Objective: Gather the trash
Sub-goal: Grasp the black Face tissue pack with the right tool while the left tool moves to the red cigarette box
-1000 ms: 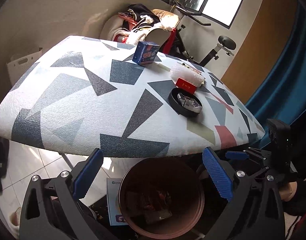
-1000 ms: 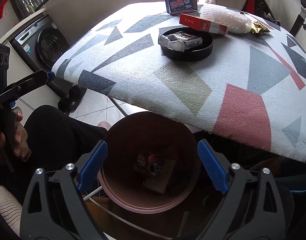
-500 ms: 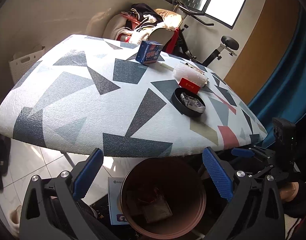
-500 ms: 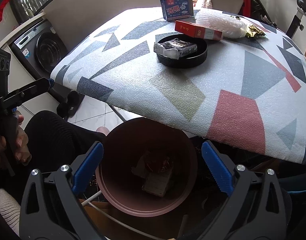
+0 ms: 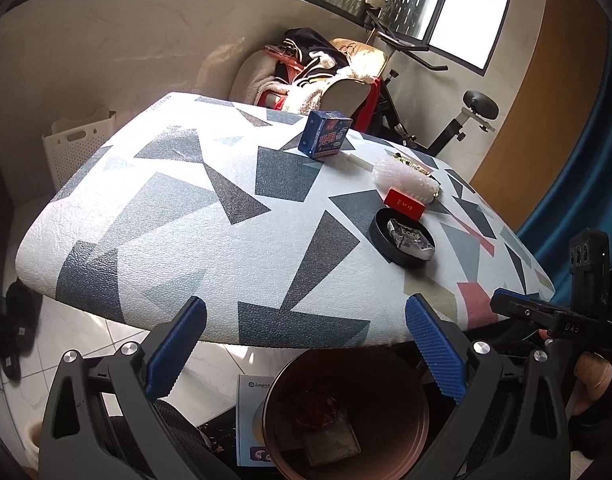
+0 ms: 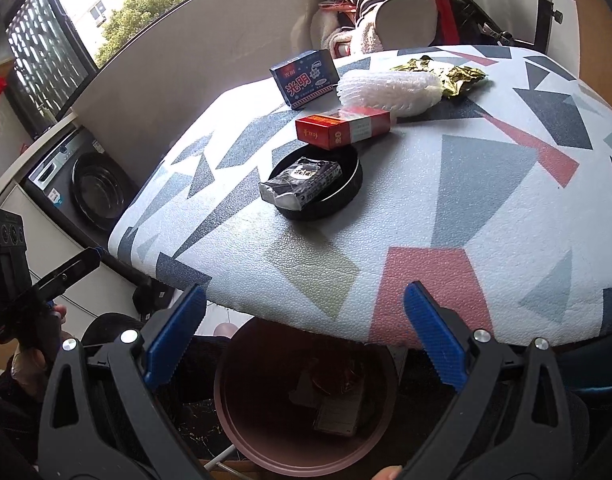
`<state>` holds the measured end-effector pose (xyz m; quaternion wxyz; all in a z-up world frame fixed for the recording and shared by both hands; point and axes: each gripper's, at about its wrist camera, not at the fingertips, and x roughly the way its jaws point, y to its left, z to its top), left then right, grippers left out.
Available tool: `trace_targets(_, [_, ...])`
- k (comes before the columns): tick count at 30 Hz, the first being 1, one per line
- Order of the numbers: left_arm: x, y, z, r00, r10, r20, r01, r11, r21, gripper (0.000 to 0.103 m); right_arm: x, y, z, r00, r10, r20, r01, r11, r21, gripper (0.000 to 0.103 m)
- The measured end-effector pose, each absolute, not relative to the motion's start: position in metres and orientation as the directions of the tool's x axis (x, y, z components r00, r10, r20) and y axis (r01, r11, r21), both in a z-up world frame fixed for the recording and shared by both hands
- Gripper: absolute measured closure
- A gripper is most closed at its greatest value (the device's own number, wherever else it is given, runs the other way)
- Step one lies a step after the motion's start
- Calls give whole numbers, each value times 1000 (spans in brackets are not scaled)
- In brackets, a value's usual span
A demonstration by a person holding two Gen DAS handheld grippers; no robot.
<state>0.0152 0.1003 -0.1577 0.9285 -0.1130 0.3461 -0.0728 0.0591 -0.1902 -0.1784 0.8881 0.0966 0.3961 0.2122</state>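
Right wrist view: our right hand-held gripper [image 6: 303, 334] has just spread its jaws fully, nothing between them, and lifted from the bin [image 6: 306, 432] below toward the bench [image 6: 486, 220]. Left hand-held gripper [image 5: 306, 342] hangs apart, empty. Next trash, the crumpled pack [image 6: 301, 182], lies ahead in the black dish [image 6: 346, 192].

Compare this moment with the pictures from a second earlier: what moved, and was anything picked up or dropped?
The right gripper has lifted away from the bin toward the table; its jaws have just been opening wider, with nothing between them. The left gripper barely shifted, open and empty. Nothing was picked up or dropped. The blue box, red box and black tray stayed put.
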Motion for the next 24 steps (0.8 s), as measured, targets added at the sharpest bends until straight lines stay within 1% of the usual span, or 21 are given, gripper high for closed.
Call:
trace_targets(3, [23, 100, -151, 778, -189, -599, 64, 973, -224, 6, 77, -194, -174, 600, 443, -666, -273, 896, 350, 6])
trace_targets(5, [30, 100, -147, 788, -193, -585, 78, 973, -217, 6, 93, -193, -172, 573, 478, -666, -279, 878, 390, 6])
trace_targets(8, [41, 100, -142, 801, -191, -567, 78, 973, -218, 6, 114, -183, -170, 555, 447, -701, -255, 894, 369, 6])
trace_targets(12, [51, 100, -137, 818, -215, -533, 106, 968, -227, 6, 137, -167, -164, 574, 448, -685, -282, 894, 349, 6])
trace_targets(14, [56, 99, -138, 813, -218, -540, 110, 968, -225, 6, 149, -158, -164, 567, 451, -689, -295, 892, 341, 6])
trace_targets(16, [61, 98, -141, 801, -236, -549, 120, 964, -239, 6, 158, -152, -166, 552, 477, -684, -307, 879, 366, 11])
trace_targets(17, [62, 98, -142, 800, -235, -552, 119, 964, -239, 6, 163, -149, -167, 541, 492, -682, -312, 871, 381, 19])
trace_targets(19, [64, 98, -145, 801, -229, -554, 112, 965, -237, 6, 169, -141, -169, 536, 475, -698, -313, 880, 358, 21])
trace_targets(21, [64, 100, -147, 804, -235, -546, 112, 962, -249, 6, 172, -132, -171, 537, 450, -713, -327, 891, 316, 26])
trace_targets(24, [65, 104, -150, 800, -234, -552, 100, 960, -261, 6, 181, -129, -180, 520, 437, -734, -303, 898, 319, 28])
